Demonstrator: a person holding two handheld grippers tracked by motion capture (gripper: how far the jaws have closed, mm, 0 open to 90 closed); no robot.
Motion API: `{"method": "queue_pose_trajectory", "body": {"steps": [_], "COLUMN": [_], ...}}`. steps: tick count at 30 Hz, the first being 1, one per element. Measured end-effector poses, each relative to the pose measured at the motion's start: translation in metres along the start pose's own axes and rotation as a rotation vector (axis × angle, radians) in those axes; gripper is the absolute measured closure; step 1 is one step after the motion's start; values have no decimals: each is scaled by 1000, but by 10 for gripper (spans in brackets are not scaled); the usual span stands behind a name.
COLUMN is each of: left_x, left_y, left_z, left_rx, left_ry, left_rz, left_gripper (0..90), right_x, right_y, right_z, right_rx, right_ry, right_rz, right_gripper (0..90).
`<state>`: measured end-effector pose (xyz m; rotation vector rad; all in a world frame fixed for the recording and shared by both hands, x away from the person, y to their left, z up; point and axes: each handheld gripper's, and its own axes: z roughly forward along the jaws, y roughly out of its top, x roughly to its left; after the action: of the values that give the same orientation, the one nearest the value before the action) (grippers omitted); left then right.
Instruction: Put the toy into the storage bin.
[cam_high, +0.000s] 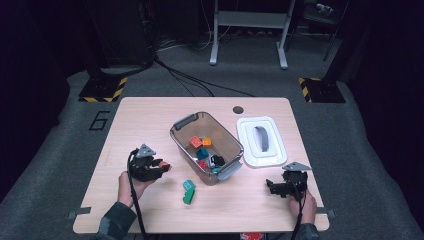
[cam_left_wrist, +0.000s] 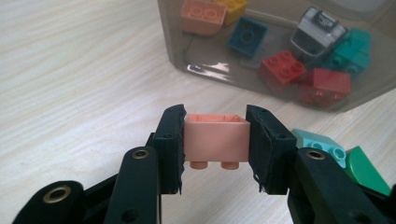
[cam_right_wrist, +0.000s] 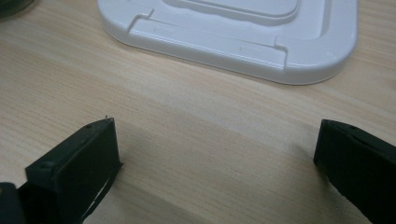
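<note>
Holding a peach brick (cam_left_wrist: 215, 138) studs-down, your left gripper (cam_left_wrist: 215, 140) clamps its sides beside the bin (cam_high: 192, 122), ready for dropping in. Your right gripper (cam_right_wrist: 215, 154) rests wide open and empty on the tabletop (cam_high: 150, 115) near the lid (cam_high: 247, 140).

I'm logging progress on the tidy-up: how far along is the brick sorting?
Done: several bricks already lie in the bin. In hand: the left tool grips a peach brick, studs down, beside the bin. Left: a teal brick and a green brick on the table, and the lid lies off. The right tool rests open.
</note>
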<state>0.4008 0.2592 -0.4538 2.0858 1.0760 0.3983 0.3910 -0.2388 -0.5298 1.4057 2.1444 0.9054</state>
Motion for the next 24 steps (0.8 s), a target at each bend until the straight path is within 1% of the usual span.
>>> {"method": "queue_pose_trajectory", "body": {"steps": [4, 6, 7, 8, 10, 15, 17, 18, 19, 22, 24], "left_x": [3, 4, 5, 5, 7, 11, 12, 13, 13, 14, 15], "left_y": [8, 12, 14, 15, 19, 32, 37, 39, 42, 50, 55], "left_z": [-6, -8, -9, -11, -14, -21, -23, -24, -25, -28, -30], "left_rx": [-11, -13, -18, -18, -20, -27, -34, -33, -38, -46, -44], "left_ry": [8, 7, 3, 10, 9, 38, 40, 43, 46, 58, 66], "left_rz": [-1, -3, -10, -4, -8, 3, 0, 9, 11, 15, 26], "left_gripper": [591, 591, 591, 591, 591, 592, 592, 592, 591, 591, 591], "right_x": [0, 0, 0, 0, 0, 0, 0, -1, 0, -1, -1], "right_y": [0, 0, 0, 0, 0, 0, 0, 0, 0, 0, 0], "right_z": [0, 0, 0, 0, 0, 0, 0, 0, 0, 0, 0], "right_rx": [0, 0, 0, 0, 0, 0, 0, -3, 0, -2, -2], "right_ry": [0, 0, 0, 0, 0, 1, 0, 1, 1, 1, 1], "right_rz": [0, 0, 0, 0, 0, -1, 1, -7, -2, -5, -6], "right_gripper": [0, 0, 0, 0, 0, 0, 0, 0, 0, 0, 0]}}
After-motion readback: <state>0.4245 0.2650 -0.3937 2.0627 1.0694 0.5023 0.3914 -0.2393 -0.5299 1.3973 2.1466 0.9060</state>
